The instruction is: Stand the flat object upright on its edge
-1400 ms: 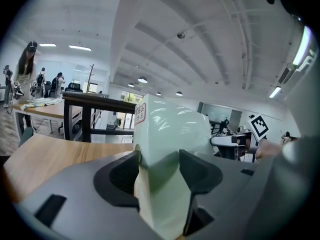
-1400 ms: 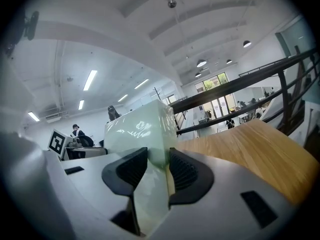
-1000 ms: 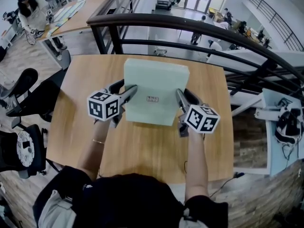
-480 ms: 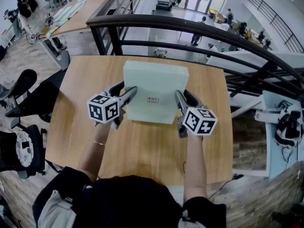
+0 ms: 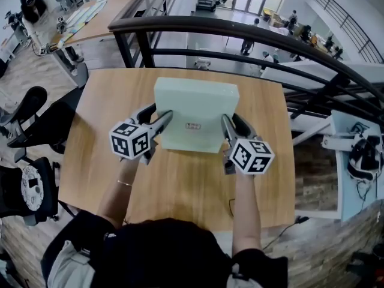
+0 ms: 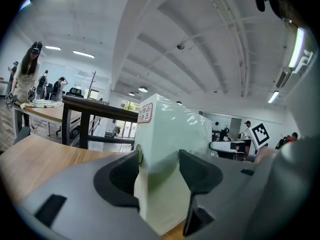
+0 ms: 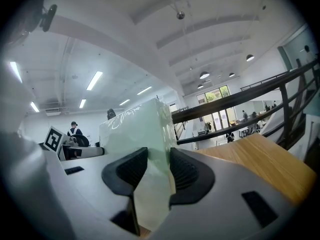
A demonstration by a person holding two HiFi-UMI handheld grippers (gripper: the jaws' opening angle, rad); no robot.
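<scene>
The flat object is a pale green box with a small label, on the wooden table. It is tilted, its far edge lifted and its near edge low by the tabletop. My left gripper is shut on the box's left side, near the front corner. My right gripper is shut on its right side. In the left gripper view the box rises between the dark pads toward the ceiling. In the right gripper view the box is pinched between both ribbed pads.
A dark metal railing runs just behind the table's far edge, with a drop to a lower floor beyond. Black office chairs stand to the left. A white side table carrying a headset sits to the right.
The box's top face looks shorter now: its far edge has tipped up further. Both grippers have shifted slightly with it and keep their hold.
</scene>
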